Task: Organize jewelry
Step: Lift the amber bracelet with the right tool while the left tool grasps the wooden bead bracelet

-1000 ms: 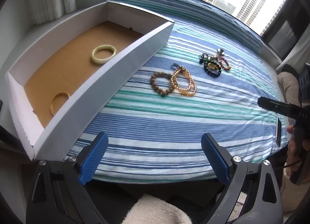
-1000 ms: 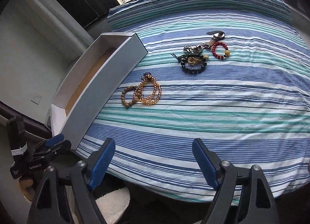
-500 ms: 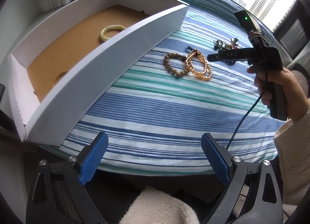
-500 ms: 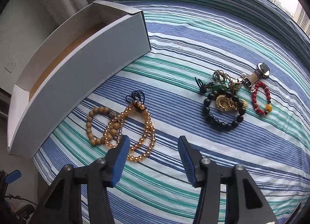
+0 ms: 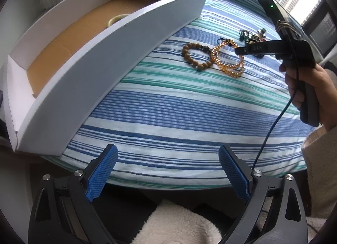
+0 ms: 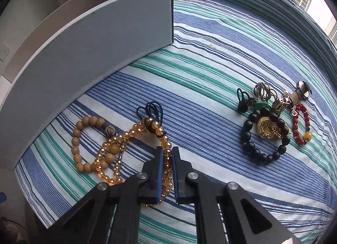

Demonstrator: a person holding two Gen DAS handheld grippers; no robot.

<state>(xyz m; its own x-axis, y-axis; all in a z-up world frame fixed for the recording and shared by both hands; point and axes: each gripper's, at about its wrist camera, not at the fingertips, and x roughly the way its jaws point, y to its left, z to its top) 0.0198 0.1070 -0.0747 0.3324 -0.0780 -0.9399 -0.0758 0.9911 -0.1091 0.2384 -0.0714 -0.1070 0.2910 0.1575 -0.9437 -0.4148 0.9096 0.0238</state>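
An amber bead bracelet [image 6: 126, 140] lies on the striped cloth, overlapping a brown wooden bead bracelet [image 6: 84, 138]. My right gripper [image 6: 167, 155] is down on the cloth, its blue pads closed around a strand of the amber bracelet. In the left wrist view both bracelets, the amber one [image 5: 229, 62] and the wooden one [image 5: 193, 56], lie under the right gripper's black body [image 5: 273, 47]. My left gripper [image 5: 168, 172] is open and empty at the near edge of the cloth. A white box [image 5: 105, 39] with a brown floor holds a pale green bangle [image 5: 114, 19].
A black bead bracelet [image 6: 263, 138], gold pieces [image 6: 266, 127], a red bead bracelet [image 6: 300, 126], rings and a metal clip [image 6: 303, 90] lie in a cluster at the right. The box's long white wall [image 6: 84, 54] stands left of the bracelets. A fleece sleeve [image 5: 179, 223] is below.
My right gripper has moved forward and down over the amber bracelet and its jaws have closed onto a strand. The left gripper has shifted slightly lower and stays open.
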